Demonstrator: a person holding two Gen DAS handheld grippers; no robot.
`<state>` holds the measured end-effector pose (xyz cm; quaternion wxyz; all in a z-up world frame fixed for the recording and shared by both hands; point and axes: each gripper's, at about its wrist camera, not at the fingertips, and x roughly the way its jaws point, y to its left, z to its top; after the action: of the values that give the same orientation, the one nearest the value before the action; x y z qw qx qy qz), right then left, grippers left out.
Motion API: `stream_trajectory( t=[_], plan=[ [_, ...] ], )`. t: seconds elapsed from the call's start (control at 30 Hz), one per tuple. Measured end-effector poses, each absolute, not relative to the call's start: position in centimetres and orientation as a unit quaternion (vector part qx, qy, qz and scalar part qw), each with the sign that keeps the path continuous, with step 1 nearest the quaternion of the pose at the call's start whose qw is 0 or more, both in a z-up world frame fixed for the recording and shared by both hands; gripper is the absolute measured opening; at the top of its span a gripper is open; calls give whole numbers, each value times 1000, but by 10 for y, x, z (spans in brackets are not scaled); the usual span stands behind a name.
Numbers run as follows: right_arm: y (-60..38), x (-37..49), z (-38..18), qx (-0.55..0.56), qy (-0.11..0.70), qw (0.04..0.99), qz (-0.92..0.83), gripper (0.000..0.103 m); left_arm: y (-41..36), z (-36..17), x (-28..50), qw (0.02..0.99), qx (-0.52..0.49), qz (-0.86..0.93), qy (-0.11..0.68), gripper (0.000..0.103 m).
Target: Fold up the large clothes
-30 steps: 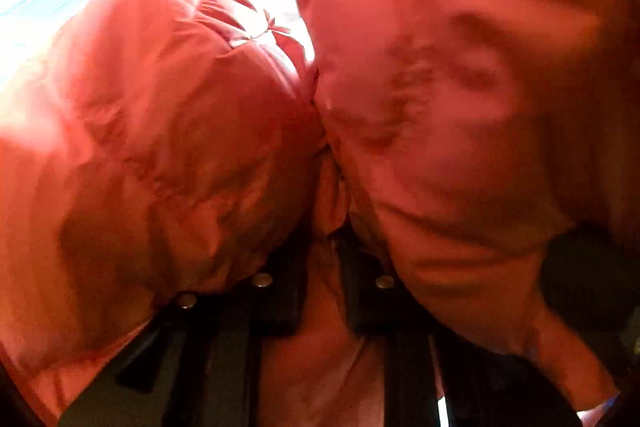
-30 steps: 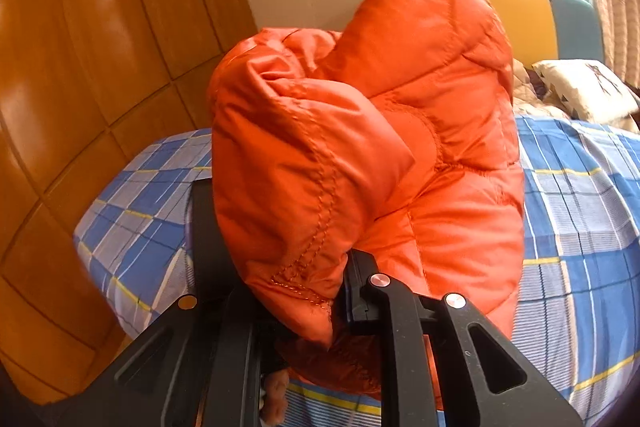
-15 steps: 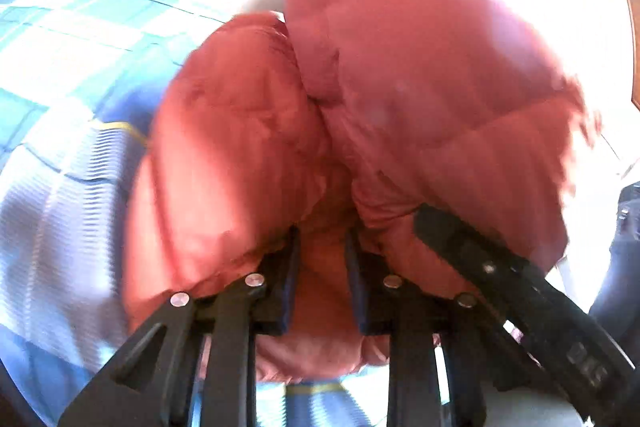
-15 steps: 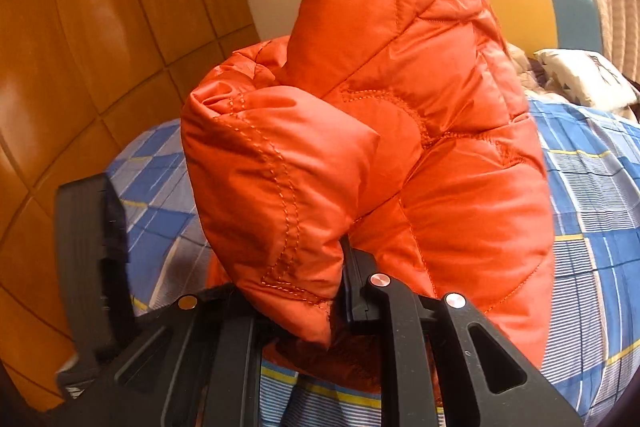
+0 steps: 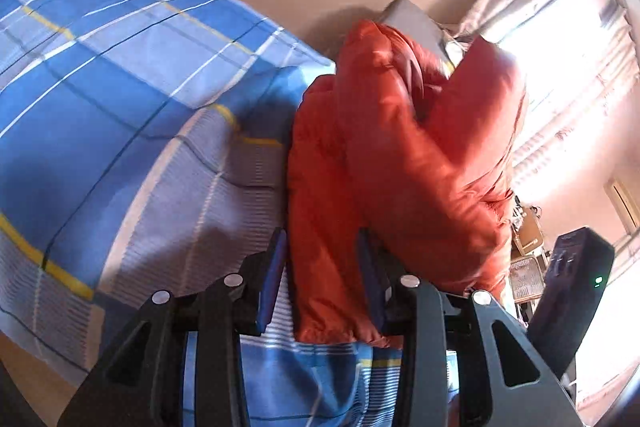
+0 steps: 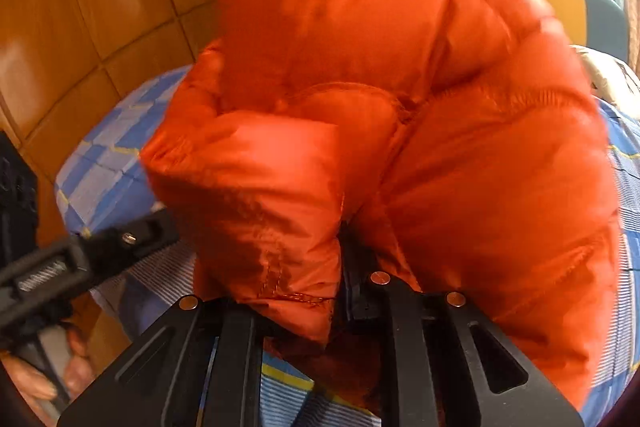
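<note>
The left gripper (image 5: 322, 279) stands parted, a jacket (image 5: 400, 163) cuff between its fingers, touching only the right one; the right gripper (image 6: 304, 283) is clamped on a puffy orange fold; the quilted bulk rises above the checked bed (image 5: 120, 99).

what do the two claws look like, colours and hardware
Both are matte black plastic. The left claw has angular linkage arms with cut-out slots, round silver rivets and blue pads on the fingers. The right claw has the same black slotted arms and silver rivets; its pads are hidden. No cables or sleeves show.
</note>
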<state>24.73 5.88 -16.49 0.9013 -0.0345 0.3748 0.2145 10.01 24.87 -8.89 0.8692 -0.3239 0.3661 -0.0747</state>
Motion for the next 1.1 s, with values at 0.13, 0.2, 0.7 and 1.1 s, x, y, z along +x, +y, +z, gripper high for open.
stream_trajectory(
  t=[0.13,0.2,0.7,1.1],
  plan=[
    [58,248,-165,-28,380,901,208,15,248,-97,99,866,-330,-68,368,38],
    [53,247,-160,-10,380,902,203,15,249,-101,103,865,-331,-58,373,43],
    [34,218,-134,46,356,916,181,19,231,-90,110,886,-265,3,380,47],
    [27,189,-118,37,345,893,287,68,235,-87,97,887,-260,5,381,47]
  ],
)
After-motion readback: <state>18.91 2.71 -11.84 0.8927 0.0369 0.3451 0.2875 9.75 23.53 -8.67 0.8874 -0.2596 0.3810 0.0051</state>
